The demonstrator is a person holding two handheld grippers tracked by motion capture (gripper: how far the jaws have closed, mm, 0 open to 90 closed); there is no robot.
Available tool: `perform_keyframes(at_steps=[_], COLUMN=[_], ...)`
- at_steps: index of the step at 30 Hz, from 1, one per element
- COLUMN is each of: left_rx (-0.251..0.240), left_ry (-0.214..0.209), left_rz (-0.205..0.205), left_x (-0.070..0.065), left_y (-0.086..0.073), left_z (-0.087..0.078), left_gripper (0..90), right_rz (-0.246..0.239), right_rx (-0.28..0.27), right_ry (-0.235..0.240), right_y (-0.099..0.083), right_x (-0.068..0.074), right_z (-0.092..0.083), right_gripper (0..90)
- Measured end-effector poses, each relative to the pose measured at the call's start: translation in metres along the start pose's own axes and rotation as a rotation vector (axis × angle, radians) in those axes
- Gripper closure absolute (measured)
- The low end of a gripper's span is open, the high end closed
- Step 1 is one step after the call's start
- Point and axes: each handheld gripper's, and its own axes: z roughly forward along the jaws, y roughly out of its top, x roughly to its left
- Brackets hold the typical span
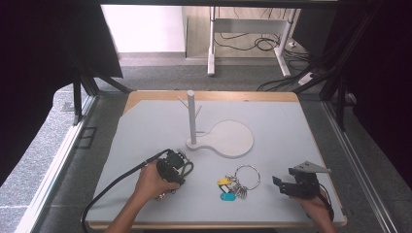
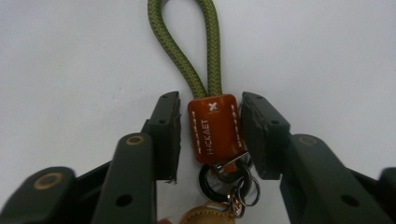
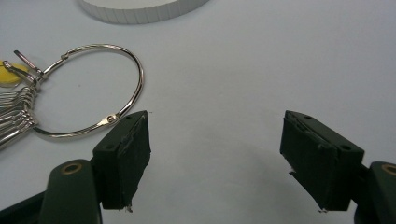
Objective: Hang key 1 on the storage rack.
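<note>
- Left gripper, held low near the front-left part of the grey-covered table, is seen with its black jaws set either side of an orange leather tab with white stitching; whether the pads already press on the tab cannot be told, as a thin gap shows at the left.
- Olive-green braided cord loop is shown lying flat on the mat beyond the jaws, with dark metal rings and a tan fob behind the tab.
- Right gripper is pictured wide open and empty near the front-right edge, beside a large silver key ring with keys and coloured tags.
- White peg stand on a rounded base is seen bare at the table's middle; hanging is judged not yet begun, with only the first pickup under way.
</note>
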Motion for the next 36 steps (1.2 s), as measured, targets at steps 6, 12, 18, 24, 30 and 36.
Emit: perform_keyframes(at_steps=[6, 12, 18, 24, 30, 36], left_rx=[-0.002, -0.029, -0.103, -0.183, -0.251, -0.293], left_ry=[-0.004, -0.011, -0.036, -0.081, -0.128, -0.136], left_rz=[-0.002, 0.001, -0.009, -0.023, -0.02, -0.028], left_x=[0.001, 0.003, 0.009, 0.013, 0.022, 0.028], left_y=[0.0, -0.001, -0.006, -0.013, -0.019, -0.023], left_z=[0.0, -0.007, -0.026, -0.049, -0.068, -0.083], left_gripper=[65.8, 66.6, 66.8, 66.8, 66.8, 66.8], right_rz=[0.001, 0.004, 0.005, 0.018, 0.028, 0.035], right_rx=[0.007, 0.01, 0.008, 0.001, 0.001, 0.001], right_ry=[-0.007, -0.015, -0.02, -0.026, -0.023, -0.028], right_y=[0.0, 0.0, 0.0, 0.0, -0.001, -0.001], right_x=[0.0, -0.001, -0.001, -0.003, -0.005, -0.005], right_z=[0.001, 0.0, -0.001, -0.003, -0.002, -0.002], right_gripper=[25.0, 25.0, 25.0, 24.9, 24.9, 24.9])
